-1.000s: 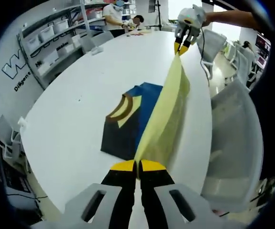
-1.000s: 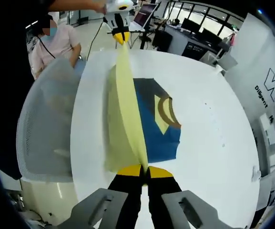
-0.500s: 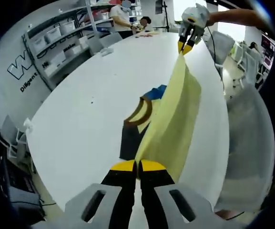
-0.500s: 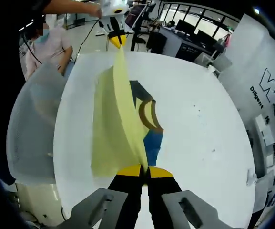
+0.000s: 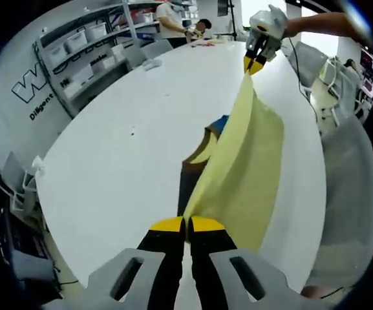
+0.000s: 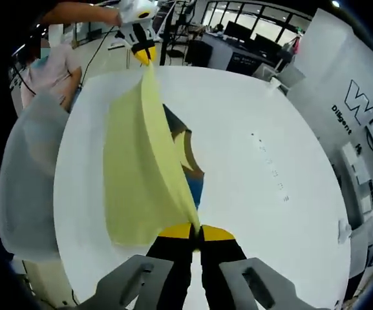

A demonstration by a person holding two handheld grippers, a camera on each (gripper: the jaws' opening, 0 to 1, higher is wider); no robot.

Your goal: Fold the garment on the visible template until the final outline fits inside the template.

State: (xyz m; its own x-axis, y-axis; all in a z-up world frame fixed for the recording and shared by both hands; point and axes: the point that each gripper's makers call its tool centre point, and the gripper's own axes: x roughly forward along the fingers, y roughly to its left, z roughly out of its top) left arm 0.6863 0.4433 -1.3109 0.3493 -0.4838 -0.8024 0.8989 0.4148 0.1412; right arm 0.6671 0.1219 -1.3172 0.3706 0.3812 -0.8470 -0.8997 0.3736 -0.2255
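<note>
— Garment (image 5: 247,161), where is it?

— Lifted over the white table (image 5: 121,155). It is pale yellow on the side that shows most, stretched between the two grippers, with its lower edge draping down to the tabletop. In the left gripper view a dark blue and brown part with a curved tan collar band shows just left of the yellow sheet, lying on the table. In the right gripper view the same blue and brown part peeks out to the right of the yellow fabric (image 6: 141,174).

— And the left gripper (image 5: 187,223)?

— Its yellow-tipped jaws are pressed together with the near corner of the garment pinched between them. It also shows at the far end of the right gripper view (image 6: 143,54), a hand on it, jaws clamped on the cloth's far corner.

— The right gripper (image 6: 199,230)?

— Same grip: jaws closed on the other corner of the garment. In the left gripper view it appears far off (image 5: 256,62), held by a bare arm, with the yellow fabric running up into its tips.

— Anything around the table?

— A grey mesh chair (image 6: 28,174) stands at the table's left edge in the right gripper view. Shelves with bins (image 5: 83,48) line the far left wall in the left gripper view, and people (image 5: 173,14) sit at the table's far end.
</note>
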